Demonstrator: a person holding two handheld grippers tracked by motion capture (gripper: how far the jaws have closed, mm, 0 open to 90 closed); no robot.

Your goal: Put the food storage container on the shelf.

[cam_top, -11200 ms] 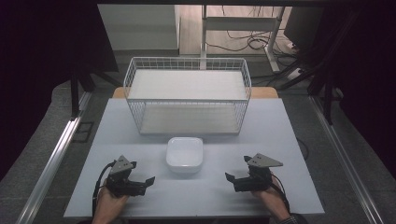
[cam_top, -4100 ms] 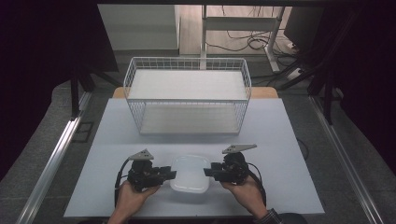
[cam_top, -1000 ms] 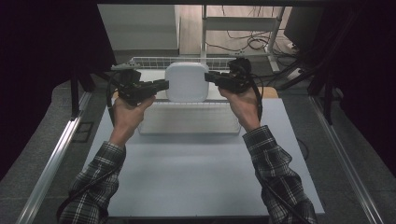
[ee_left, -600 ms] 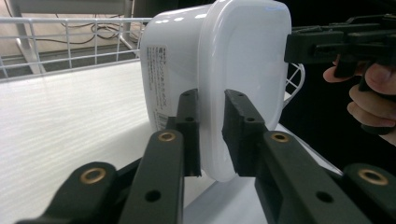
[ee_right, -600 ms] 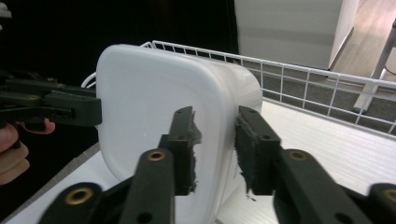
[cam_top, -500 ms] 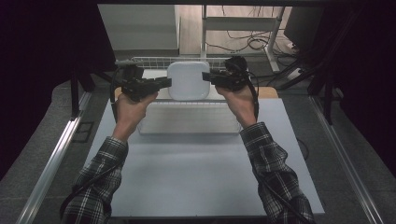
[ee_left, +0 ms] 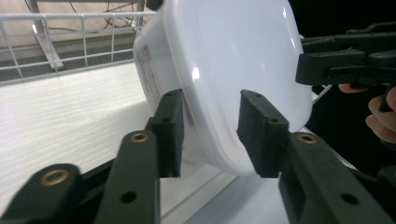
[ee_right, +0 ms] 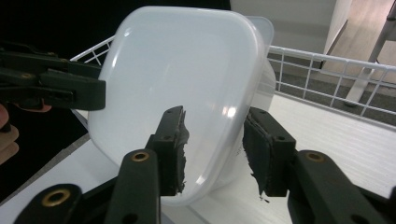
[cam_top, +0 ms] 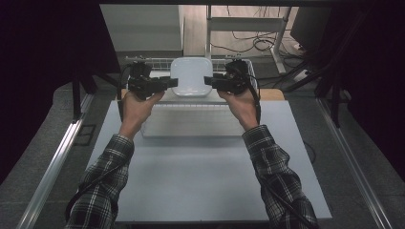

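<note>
Black jaws of the left gripper (ee_left: 210, 135) are standing apart on either side of the white plastic container (ee_left: 224, 70), and they have just been opening; the container's rounded edge is sitting between the pads, but a gap is showing on each side, so they are no longer pressing on it. In the high view the left gripper (cam_top: 173, 83) is reaching in from the container's left side, with the person's left hand (cam_top: 136, 107) beneath it and a plaid sleeve (cam_top: 102, 186) trailing back toward the near edge of the table.

Opposite it, the right gripper (ee_right: 212, 149) is doing the same: its jaws have just been opening too, and they are bracketing the container's (ee_right: 182, 93) other rim without pinching it. From above, the right gripper (cam_top: 208, 81) is pointing inward from the container's right side, carried by the right hand (cam_top: 241, 106).

The container (cam_top: 191, 76) is standing tilted on edge, its broad lidded face turned toward the person, at the far edge of the table (cam_top: 200, 176), inside the white wire basket (cam_top: 157, 62). In the left gripper view its lower edge is looking as if it is resting on the basket's pale floor (ee_left: 60, 116), though the contact itself is hidden behind the jaws. The basket's wire wall (ee_right: 327, 70) is running just behind the container.
</note>
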